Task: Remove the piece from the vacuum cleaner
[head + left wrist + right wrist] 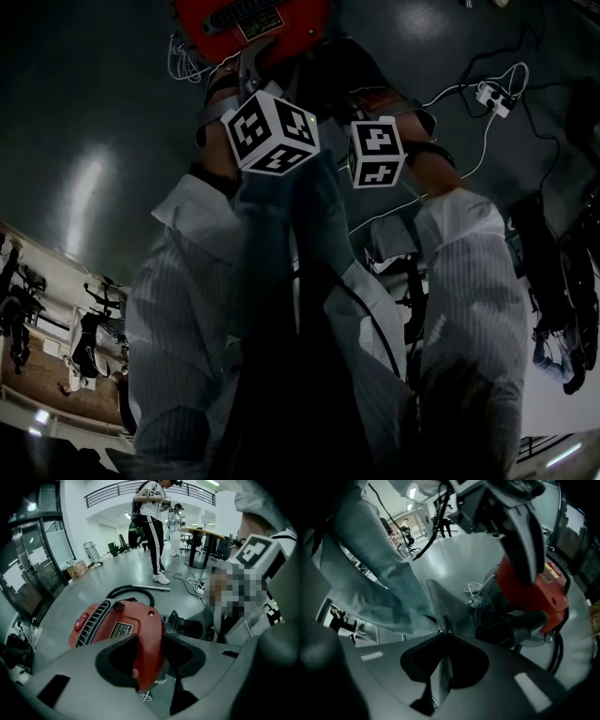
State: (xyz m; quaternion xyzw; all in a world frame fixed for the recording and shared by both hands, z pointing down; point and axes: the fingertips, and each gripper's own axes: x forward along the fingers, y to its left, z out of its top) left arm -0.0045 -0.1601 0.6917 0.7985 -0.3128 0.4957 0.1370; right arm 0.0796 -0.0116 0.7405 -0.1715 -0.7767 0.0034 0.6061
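Note:
The red vacuum cleaner (253, 23) lies on the grey floor at the top of the head view. In the left gripper view my left gripper (150, 667) is shut on the rear edge of its red body (131, 625). A black hose socket (187, 626) sticks out of the body's right side. In the right gripper view my right gripper (443, 634) is shut on a thin grey fabric-like piece (450, 606) that runs toward the vacuum (536, 590) and its black socket (511, 627). Both marker cubes (272, 131) (377, 152) show below the vacuum, so the jaws of the right gripper are hidden in the head view.
A black hose (133, 590) and a metal tube (152, 588) lie behind the vacuum. A white power strip (492, 97) with its cable lies on the floor to the right. People (152, 527) stand near a round table (206, 534). A glass wall (28, 573) runs along the left.

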